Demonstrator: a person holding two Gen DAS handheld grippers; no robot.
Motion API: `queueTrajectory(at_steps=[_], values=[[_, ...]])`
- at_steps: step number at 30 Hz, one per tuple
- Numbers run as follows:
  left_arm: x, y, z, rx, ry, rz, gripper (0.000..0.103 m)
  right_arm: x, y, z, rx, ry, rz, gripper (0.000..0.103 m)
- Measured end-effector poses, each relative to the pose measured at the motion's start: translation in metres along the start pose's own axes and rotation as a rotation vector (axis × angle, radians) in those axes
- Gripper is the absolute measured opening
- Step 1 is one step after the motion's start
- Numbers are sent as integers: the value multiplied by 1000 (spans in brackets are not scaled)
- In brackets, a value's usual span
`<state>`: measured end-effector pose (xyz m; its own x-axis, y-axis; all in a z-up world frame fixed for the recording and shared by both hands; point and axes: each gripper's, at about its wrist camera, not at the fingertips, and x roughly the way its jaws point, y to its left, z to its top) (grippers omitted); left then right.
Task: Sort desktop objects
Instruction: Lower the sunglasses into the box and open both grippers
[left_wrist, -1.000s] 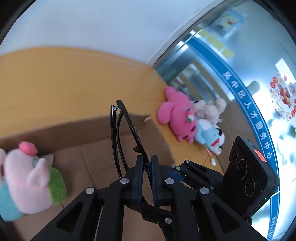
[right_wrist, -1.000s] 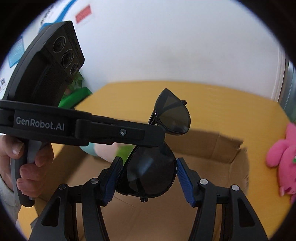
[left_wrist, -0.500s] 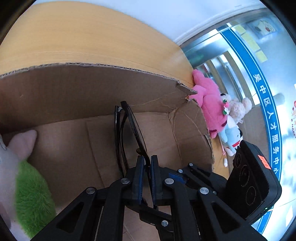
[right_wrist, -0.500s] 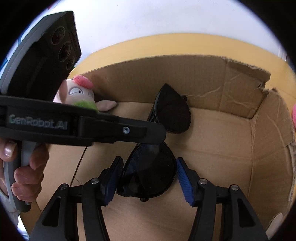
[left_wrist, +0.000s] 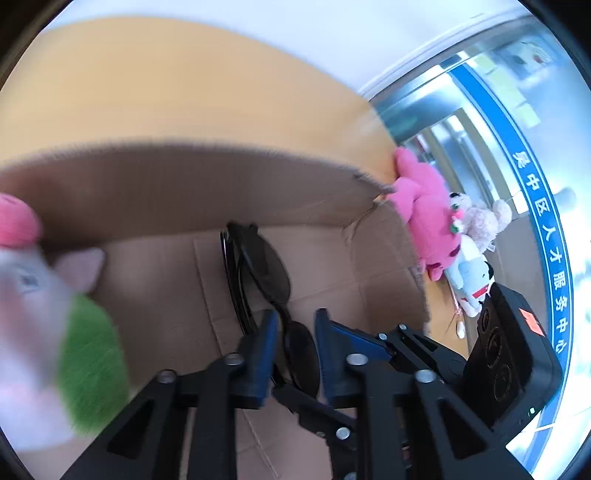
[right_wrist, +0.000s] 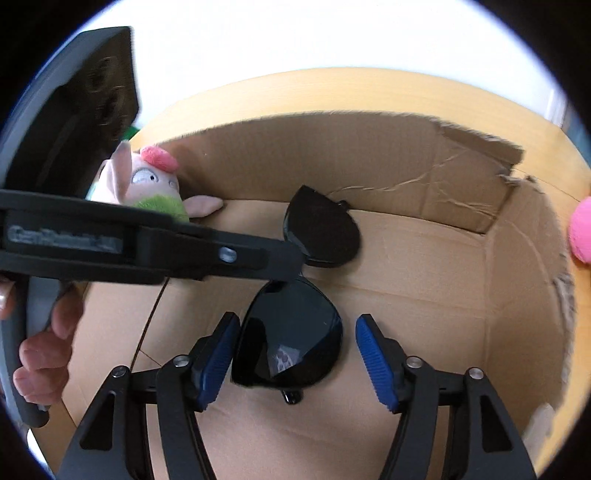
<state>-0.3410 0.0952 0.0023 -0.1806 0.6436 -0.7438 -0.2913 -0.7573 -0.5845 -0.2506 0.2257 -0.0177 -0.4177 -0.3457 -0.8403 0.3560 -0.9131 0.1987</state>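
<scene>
Both grippers reach into the open cardboard box that stands on the yellow tabletop.

Sunglasses: black frame, dark lenses, inside the box, near its floor. Whether they rest on the cardboard cannot be told.

Right gripper: its jaws have just been opening. The near lens lies between the blue fingers. The right one stands clear of the frame; the left one sits just beside the lens edge, contact not certain. Released, not clamped.

Left gripper: its jaws have just been opening too. In the left wrist view a gap shows on both sides of the lens and bridge between the blue fingers. Released. In the right wrist view this gripper crosses from the left, its tip at the bridge between the two lenses, with a hand around its handle.

Other contents: a pink plush pig with a green body at the box's far-left corner, blurred in the left wrist view.

Outside the box, at its torn right corner: a pink plush, a beige plush and a white plush, lying together on the tabletop.
</scene>
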Motion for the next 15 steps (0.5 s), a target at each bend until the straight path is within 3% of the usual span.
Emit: queueTrajectory(at_steps=[1, 4, 5, 7, 8, 9, 12, 15], values=[[-11, -6, -2, 19, -26, 19, 37, -8, 2, -2, 0, -9, -5, 65], [-57, -33, -15, 103, -127, 61, 44, -44, 13, -12, -18, -67, -39, 68], [-75, -42, -22, 137, -170, 83, 48, -62, 19, -19, -23, -107, -52, 75], [-117, -63, -43, 199, -294, 164, 65, -96, 33, -33, -32, -194, -66, 79], [-139, -73, -57, 226, -368, 194, 70, -101, 12, -22, -38, -230, -80, 80], [-157, -83, -71, 249, -433, 212, 82, -118, 17, -31, -44, -274, -99, 80], [-205, -108, -120, 318, -609, 283, 101, -156, 65, -68, -58, -378, -132, 84], [-234, -130, -170, 377, -722, 361, 103, -177, 91, -80, -54, -444, -155, 86]])
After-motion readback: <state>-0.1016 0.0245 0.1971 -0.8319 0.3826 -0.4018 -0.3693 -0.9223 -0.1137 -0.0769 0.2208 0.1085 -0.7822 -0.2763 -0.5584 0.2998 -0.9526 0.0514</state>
